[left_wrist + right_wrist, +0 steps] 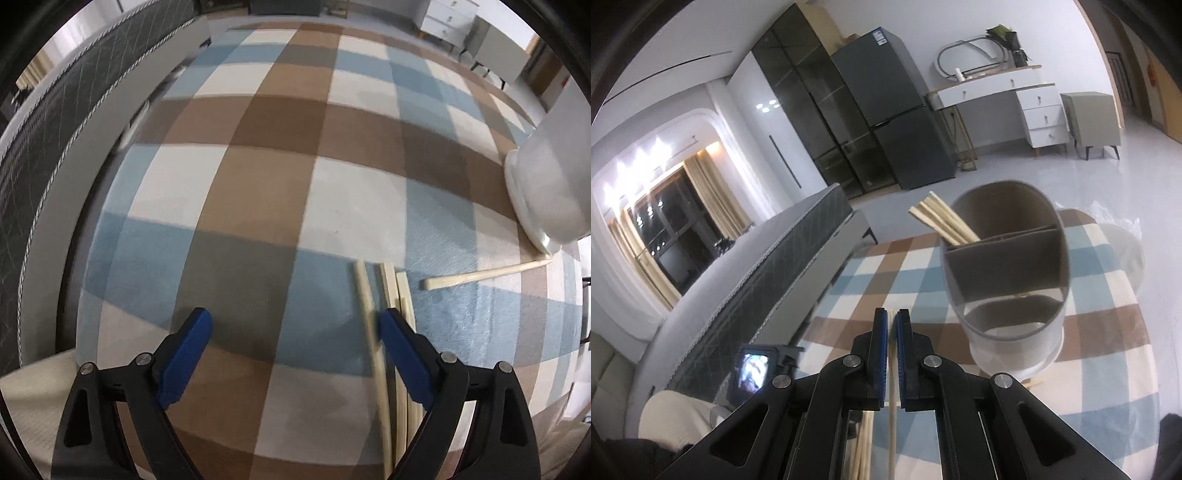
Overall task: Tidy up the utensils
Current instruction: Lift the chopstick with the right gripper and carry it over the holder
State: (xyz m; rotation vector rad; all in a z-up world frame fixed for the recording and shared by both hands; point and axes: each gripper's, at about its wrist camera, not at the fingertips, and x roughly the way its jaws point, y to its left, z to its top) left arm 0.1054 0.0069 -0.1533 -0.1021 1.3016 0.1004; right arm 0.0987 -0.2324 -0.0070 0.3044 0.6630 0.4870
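Left wrist view: open tongs over loose chopsticks, holder waiting to the right.

Left tongs (295,332) stand wide apart and point steeply down at the checked cloth (258,155) on the worktop, with nothing between the pads; the near pad sits just beside a cluster of loose chopsticks (388,291), probably lined up to pick one. One more chopstick (487,273) lies apart, its far end touching the base of the utensil holder (546,192). Right tongs (891,317) are pressed together; a pale stick runs below the narrow gap, and I cannot tell whether it is held or simply lies on the cloth underneath. Beyond them the holder stands upright, divided into compartments, with several chopsticks (942,221) already leaning in its far-left compartment, so part of the sorting looks done.
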